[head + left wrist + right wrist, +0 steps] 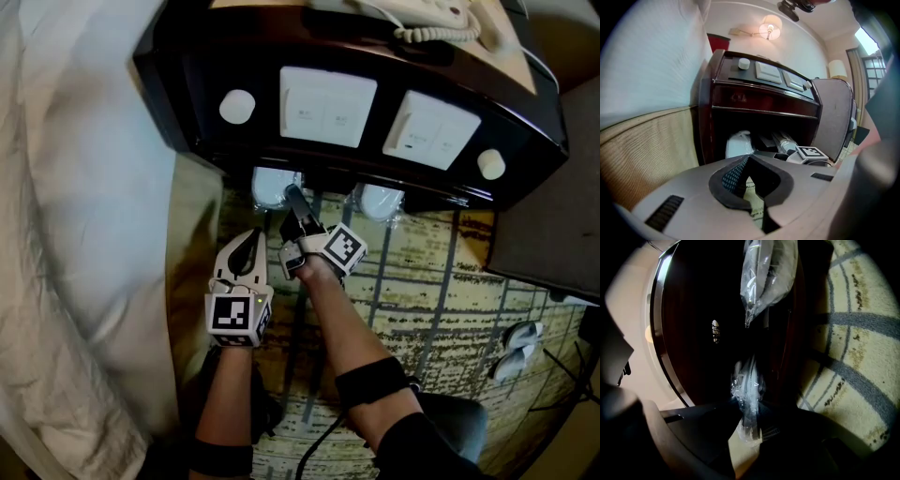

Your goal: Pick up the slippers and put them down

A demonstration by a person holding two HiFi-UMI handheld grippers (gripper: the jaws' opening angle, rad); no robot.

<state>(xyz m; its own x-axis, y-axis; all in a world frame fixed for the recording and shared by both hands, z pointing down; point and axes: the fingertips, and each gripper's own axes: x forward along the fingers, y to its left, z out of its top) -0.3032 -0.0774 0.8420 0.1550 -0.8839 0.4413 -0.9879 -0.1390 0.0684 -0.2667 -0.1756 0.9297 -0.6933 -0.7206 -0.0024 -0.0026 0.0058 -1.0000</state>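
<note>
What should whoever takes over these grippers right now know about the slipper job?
Left gripper: shut, empty, held in front of the nightstand.
Right gripper: reaching under the nightstand, jaws pinching the plastic of one wrapped slipper.
Second wrapped slipper: beside it under the nightstand, untouched.
Done: the first grip looks made; nothing pulled out yet.
Left: draw that slipper out, set it on the carpet, then probably do the same with the second.
</note>
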